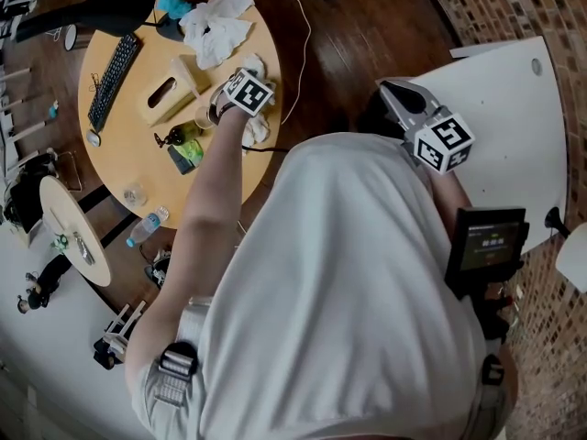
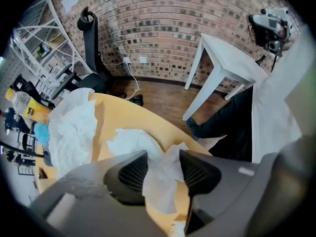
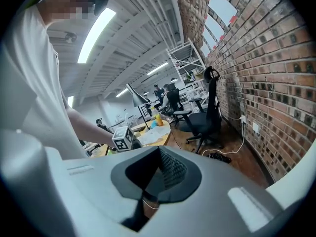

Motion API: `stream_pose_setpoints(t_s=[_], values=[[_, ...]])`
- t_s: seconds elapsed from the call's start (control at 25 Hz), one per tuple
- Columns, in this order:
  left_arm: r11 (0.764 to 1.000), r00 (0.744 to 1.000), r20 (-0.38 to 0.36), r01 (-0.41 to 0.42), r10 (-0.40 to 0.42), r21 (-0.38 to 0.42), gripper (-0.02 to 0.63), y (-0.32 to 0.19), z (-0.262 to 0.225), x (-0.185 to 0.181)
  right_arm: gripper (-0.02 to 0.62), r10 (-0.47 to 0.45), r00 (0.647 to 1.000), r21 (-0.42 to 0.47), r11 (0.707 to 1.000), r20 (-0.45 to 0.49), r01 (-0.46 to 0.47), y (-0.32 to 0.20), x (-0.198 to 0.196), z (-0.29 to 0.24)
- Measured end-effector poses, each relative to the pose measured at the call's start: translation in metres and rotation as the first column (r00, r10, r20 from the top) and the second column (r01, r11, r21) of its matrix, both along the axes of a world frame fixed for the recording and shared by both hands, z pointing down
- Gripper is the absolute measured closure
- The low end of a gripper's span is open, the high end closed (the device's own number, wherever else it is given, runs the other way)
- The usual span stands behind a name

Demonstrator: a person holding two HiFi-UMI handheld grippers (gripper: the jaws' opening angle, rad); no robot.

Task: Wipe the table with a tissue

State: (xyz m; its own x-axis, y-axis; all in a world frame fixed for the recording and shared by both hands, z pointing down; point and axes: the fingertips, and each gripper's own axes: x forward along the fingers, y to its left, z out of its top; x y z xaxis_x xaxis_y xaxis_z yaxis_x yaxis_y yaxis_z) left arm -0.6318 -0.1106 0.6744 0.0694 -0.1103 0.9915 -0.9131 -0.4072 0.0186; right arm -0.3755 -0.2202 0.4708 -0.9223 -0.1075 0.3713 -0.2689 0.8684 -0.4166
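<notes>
**While the left gripper [image 2: 163,171] pinches the tissue [image 2: 159,189], the right gripper [image 3: 158,174] is held apart from the round table [image 1: 119,149]**

As the left gripper view shows, the 2 jaws of the left gripper stand part-way closed with a crumpled white tissue bunched between them. The tissue touches both ribbed pads. The rest of it trails onto the yellow tabletop just beyond the jaws. In the head view, this gripper points down at the round table, near the edge closest to the person. White tissue shows on 2 sides of its marker cube.

The 2 pads of the right gripper are pressed together with nothing between them. The head view places this gripper in front of the person's torso, well apart from the round table and near the white table [image 1: 514,108].

Items on the round table:

1. A larger heap of crumpled white paper [image 1: 217,27] lies at the far side, apart from the pinched tissue.
2. A tan tissue box [image 1: 168,94] with an oval slot lies between the keyboard [image 1: 114,79] and the left gripper.
3. The black keyboard lies near the left rim in the head view.

A clear plastic bottle [image 1: 147,227] lies on the floor beside the round table. In the left gripper view, a brick wall [image 2: 163,28] stands behind both tables.
</notes>
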Motion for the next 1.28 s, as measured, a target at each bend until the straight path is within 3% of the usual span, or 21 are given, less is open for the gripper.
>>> stream_pose_setpoints(t_s=[0.12,0.28,0.4,0.48,0.6,0.76,0.92,1.08,1.16,1.28], values=[[0.997,0.999,-0.015,0.049,-0.049,0.057,0.449,0.0,-0.003,0.001,0.588,0.005,1.0,-0.002,1.0,0.0,-0.005,0.0,-0.003,-0.002],[0.986,0.993,-0.053,0.108,-0.103,0.126,0.468,0.001,-0.012,0.007,0.588,0.02,1.0,-0.007,1.0,-0.003,-0.02,0.003,-0.005,-0.003],[0.97,0.985,-0.091,0.164,-0.15,0.178,0.469,0.003,-0.03,0.011,0.588,0.036,0.999,-0.009,0.999,-0.002,-0.036,0.006,-0.007,-0.004],[0.948,0.97,-0.16,0.217,-0.182,0.235,0.469,-0.001,-0.046,0.02,0.588,0.05,0.999,-0.005,0.999,-0.003,-0.05,0.009,-0.008,-0.005],[0.885,0.927,-0.303,0.321,-0.22,0.337,0.472,-0.012,-0.071,0.035,0.588,0.077,0.997,0.004,0.997,-0.004,-0.077,0.013,-0.008,-0.008],[0.818,0.876,-0.433,0.404,-0.215,0.41,0.482,-0.012,-0.095,0.056,0.588,0.131,0.991,0.018,0.991,-0.007,-0.131,0.023,0.0,-0.009],[0.771,0.769,-0.616,0.492,-0.167,0.405,0.489,-0.012,-0.115,0.084,0.588,0.214,0.977,0.026,0.977,-0.013,-0.214,0.035,0.014,-0.011],[0.765,0.654,-0.748,0.538,-0.114,0.354,0.495,-0.011,-0.126,0.11,0.588,0.297,0.955,0.034,0.954,-0.024,-0.296,0.052,0.033,-0.012],[0.781,0.627,-0.774,0.525,-0.086,0.338,0.499,-0.012,-0.127,0.125,0.588,0.342,0.939,0.039,0.939,-0.039,-0.34,0.062,0.048,-0.012],[0.819,0.613,-0.789,0.471,-0.036,0.328,0.499,-0.015,-0.127,0.147,0.588,0.423,0.904,0.041,0.906,-0.062,-0.421,0.078,0.074,-0.011]])
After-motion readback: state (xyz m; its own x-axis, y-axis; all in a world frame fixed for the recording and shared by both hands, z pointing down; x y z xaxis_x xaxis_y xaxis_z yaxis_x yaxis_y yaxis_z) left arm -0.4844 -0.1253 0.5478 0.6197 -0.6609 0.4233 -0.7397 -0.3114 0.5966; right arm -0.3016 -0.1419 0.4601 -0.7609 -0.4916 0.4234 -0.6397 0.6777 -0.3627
